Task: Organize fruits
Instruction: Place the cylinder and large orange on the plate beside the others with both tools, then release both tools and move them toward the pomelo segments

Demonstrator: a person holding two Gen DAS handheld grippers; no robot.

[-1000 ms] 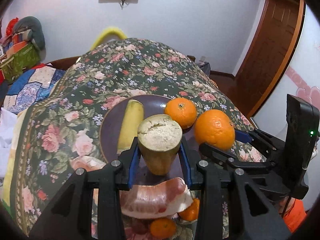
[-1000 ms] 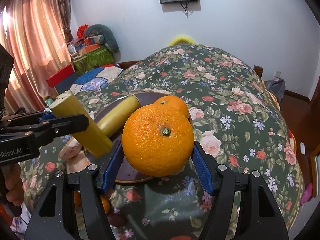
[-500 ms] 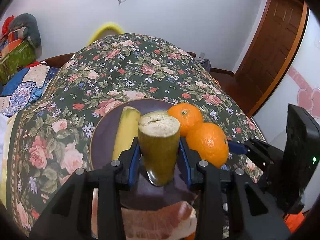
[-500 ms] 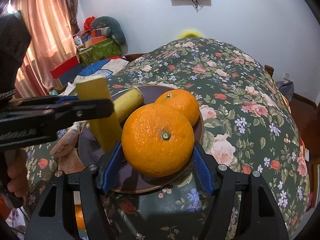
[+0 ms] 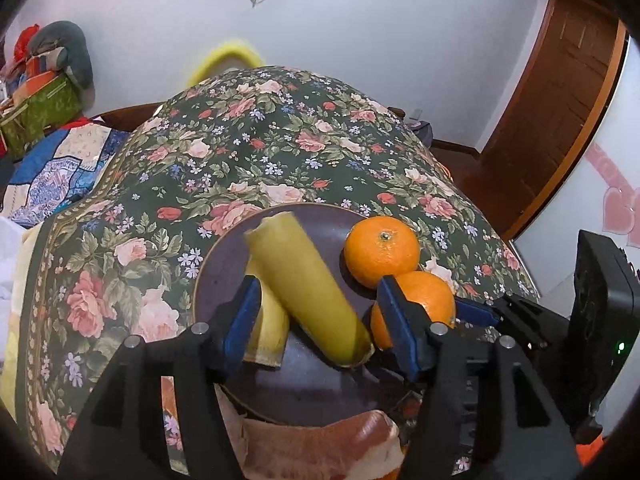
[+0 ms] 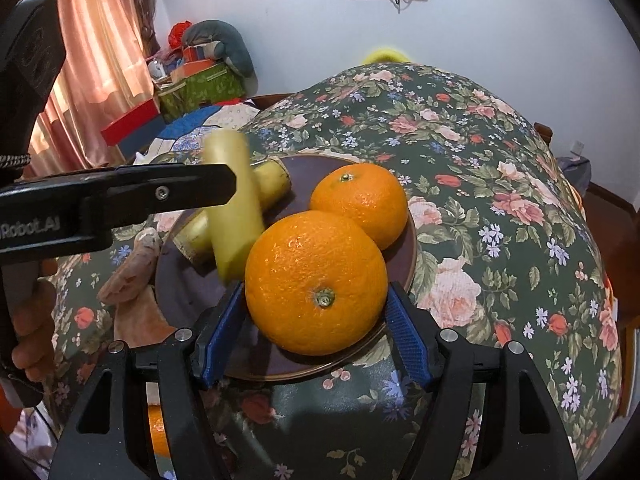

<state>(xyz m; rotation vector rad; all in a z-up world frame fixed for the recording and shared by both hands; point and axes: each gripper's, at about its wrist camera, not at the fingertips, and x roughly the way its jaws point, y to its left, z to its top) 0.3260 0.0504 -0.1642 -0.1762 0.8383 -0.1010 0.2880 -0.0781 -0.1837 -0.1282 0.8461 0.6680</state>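
The right gripper (image 6: 316, 336) has its fingers spread around the big orange (image 6: 316, 280) on the near edge of the plate (image 6: 412, 252). The left gripper's (image 5: 316, 320) fingers are spread around a tilted yellow-green stalk (image 5: 308, 284), blurred, leaning across a second stalk (image 5: 268, 320). Farther on sits the small orange (image 5: 382, 251).

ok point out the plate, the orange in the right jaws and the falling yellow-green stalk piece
plate (image 6: 412, 252): right wrist view, bare right rim.
large orange (image 6: 316, 280): right wrist view, front face above the stem scar.
stalk piece (image 5: 308, 284): left wrist view, mid-length of its side.
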